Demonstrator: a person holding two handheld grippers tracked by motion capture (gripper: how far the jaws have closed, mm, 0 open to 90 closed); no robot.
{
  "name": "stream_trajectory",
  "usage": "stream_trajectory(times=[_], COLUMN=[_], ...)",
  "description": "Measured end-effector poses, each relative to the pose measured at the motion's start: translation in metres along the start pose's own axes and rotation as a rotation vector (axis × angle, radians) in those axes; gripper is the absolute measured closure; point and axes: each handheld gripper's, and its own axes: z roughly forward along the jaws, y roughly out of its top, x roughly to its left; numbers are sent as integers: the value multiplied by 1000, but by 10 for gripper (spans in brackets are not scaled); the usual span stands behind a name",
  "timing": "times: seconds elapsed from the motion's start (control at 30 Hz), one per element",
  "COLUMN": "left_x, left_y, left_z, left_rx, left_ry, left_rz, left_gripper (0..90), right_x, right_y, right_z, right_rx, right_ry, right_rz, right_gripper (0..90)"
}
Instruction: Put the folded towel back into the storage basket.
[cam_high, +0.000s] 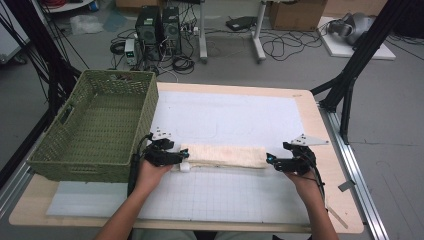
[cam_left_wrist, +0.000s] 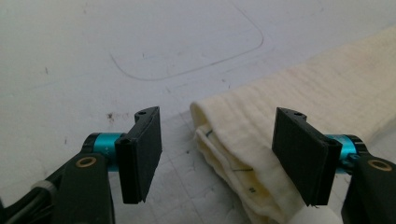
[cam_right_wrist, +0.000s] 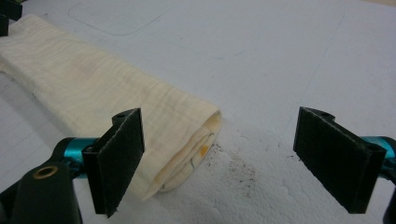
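Long folded cream cloth lies crosswise on the white foam mat, toward the mat's near half. The mat lies on the pale wooden table. Green woven rectangular basket stands on the table's left part, just beside the cloth's left end. Left gripper sits at the cloth's left end, right gripper at its right end.

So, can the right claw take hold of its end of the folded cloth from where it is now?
Probably yes: the right claw stands open at the end of the folded cloth, with nothing between them.
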Motion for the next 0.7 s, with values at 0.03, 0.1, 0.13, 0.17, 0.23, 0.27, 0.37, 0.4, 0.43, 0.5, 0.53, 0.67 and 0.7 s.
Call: stream_trajectory(times=[0.03,0.1,0.13,0.17,0.23,0.27,0.37,0.4,0.43,0.5,0.53,0.67,0.7], left_x=[0,-2,-3,-4,-6,-7,-8,-8,-9,-11,-12,-17,-18], left_y=[0,-1,-1,-2,-3,-4,-6,-6,-6,-6,-6,-10,-11], left_z=[0,1,2,2,4,4,4,4,4,3,3,2,2], left_rx=[13,32,45,56,81,73,68,66,70,75,76,51,50], left_ry=[-6,-17,-27,-38,-50,-43,-35,-32,-23,-9,-2,-12,-12], left_rz=[2,6,11,16,34,36,55,57,82,109,120,139,143], left_gripper=[345,365,365,384,388,388,404,422,422,448,458,595,595], right_x=[0,0,0,1,1,1,1,1,1,2,3,6,6], right_y=[0,0,0,-1,-2,-2,-3,-3,-3,-3,-3,-4,-4], right_z=[0,1,1,2,2,2,4,5,5,6,6,10,10], right_rx=[0,6,6,13,22,22,35,42,42,48,49,70,70], right_ry=[0,2,2,4,1,1,2,6,6,7,7,14,14], right_rz=[0,-4,-4,6,6,6,4,4,4,0,-5,-14,-14], right_gripper=[158,160,160,163,167,167,176,189,189,194,195,211,211])
